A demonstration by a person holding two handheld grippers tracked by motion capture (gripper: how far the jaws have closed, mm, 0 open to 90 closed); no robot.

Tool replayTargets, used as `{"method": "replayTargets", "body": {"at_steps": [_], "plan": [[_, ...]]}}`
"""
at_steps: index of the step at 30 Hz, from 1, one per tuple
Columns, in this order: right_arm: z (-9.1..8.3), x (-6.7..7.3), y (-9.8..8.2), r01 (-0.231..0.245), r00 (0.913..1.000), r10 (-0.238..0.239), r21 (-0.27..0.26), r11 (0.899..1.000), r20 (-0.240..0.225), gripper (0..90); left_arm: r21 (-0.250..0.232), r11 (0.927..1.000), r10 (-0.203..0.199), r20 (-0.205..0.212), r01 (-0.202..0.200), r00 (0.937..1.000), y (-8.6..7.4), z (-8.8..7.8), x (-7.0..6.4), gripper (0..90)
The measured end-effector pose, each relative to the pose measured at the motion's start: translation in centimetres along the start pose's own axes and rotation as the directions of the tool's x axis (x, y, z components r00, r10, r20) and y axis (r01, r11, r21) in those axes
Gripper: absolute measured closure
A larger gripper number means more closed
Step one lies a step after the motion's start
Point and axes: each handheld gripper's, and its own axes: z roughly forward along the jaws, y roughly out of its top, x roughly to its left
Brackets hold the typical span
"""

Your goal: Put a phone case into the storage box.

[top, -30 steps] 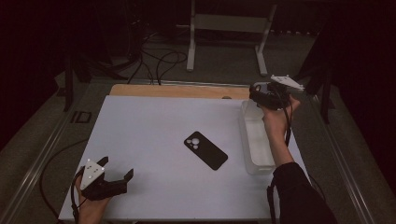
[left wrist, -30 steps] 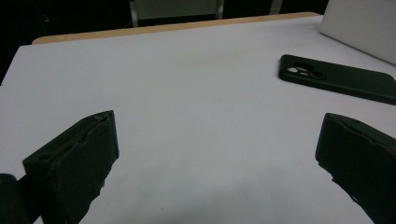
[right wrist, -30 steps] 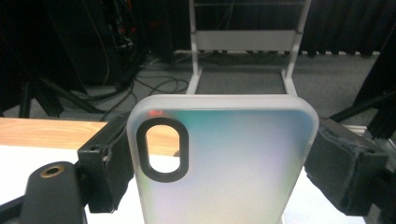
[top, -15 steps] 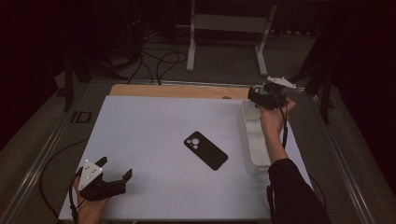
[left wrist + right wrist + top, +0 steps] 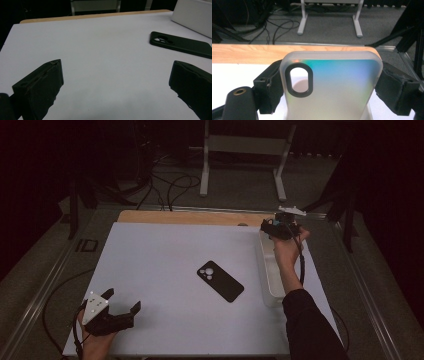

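**A see-through phone case is brought down toward the tray**

The right tool [image 5: 283, 227] is clamped on a frosted phone case [image 5: 332, 85], one jaw pressed on each long side. Compared with a second ago, the right tool is seen lower and nearer the far end of the white tray [image 5: 266, 270], so the case is probably about to be set down there. The case is held upright, its long axis running up and down, with the camera hole [image 5: 298, 80] near the top, facing the tool's camera. The left tool [image 5: 111, 312] is kept apart and empty, low over the white worktop [image 5: 160, 265]. A black phone case [image 5: 220, 280] is left lying flat in the middle.
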Motion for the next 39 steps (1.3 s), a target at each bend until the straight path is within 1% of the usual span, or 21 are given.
{"method": "replayTargets", "body": {"at_steps": [1,4,7,10,11,13,16,21,36,38,39], "plan": [[0.3,-0.2,-0.3,-0.015,0.9999,0.015,0.012,1.0,-0.001,16.4,0.002,1.0,0.001,0.0,-0.001,1.0,0.0,0.0,0.0,0.0],[0.7,-0.3,-0.5,-0.003,1.0,0.003,0.023,1.0,0.005,16.4,0.003,1.0,-0.001,0.001,0.001,1.0,0.0,0.0,0.0,0.0],[0.9,-0.1,-0.5,-0.006,1.0,0.006,0.022,1.0,0.002,16.4,0.005,1.0,0.002,0.002,-0.002,1.0,0.0,0.1,0.0,0.0],[1.2,0.1,-0.6,0.015,0.9999,-0.015,0.032,0.999,0.005,16.4,0.005,1.0,0.001,0.002,-0.001,1.0,0.0,0.1,-0.1,0.0],[1.4,0.2,-0.7,0.022,0.9996,-0.023,0.035,0.999,0.014,16.4,0.005,1.0,0.002,0.002,-0.002,1.0,0.0,0.1,-0.1,0.0],[1.6,0.3,-0.8,0.022,0.9995,-0.023,0.039,0.999,0.02,16.4,0.003,1.0,-0.001,0.0,0.001,1.0,0.0,0.0,0.0,0.0],[1.9,0.4,-0.8,0.029,0.9992,-0.03,0.037,0.999,0.026,16.4,0.002,1.0,-0.002,0.0,0.002,1.0,-0.1,0.0,0.1,0.0],[2.4,0.4,-0.9,0.023,0.9993,-0.025,0.044,0.999,0.027,16.3,0.002,1.0,-0.003,0.0,0.003,1.0,-0.1,0.0,0.1,0.0],[3.0,0.5,-0.6,0.034,0.9985,-0.036,0.043,0.998,0.041,16.1,0.002,1.0,-0.004,0.0,0.004,1.0,-0.1,-0.1,0.1,0.0],[3.0,0.5,-0.6,0.026,0.9989,-0.027,0.043,0.999,0.039,15.0,0.003,1.0,-0.005,0.0,0.005,1.0,-0.1,-0.1,0.1,0.0],[3.0,0.4,-0.6,0.024,0.9993,-0.025,0.041,0.999,0.027,12.0,0.002,1.0,-0.005,0.0,0.005,1.0,-0.1,-0.1,0.1,0.0]]}}
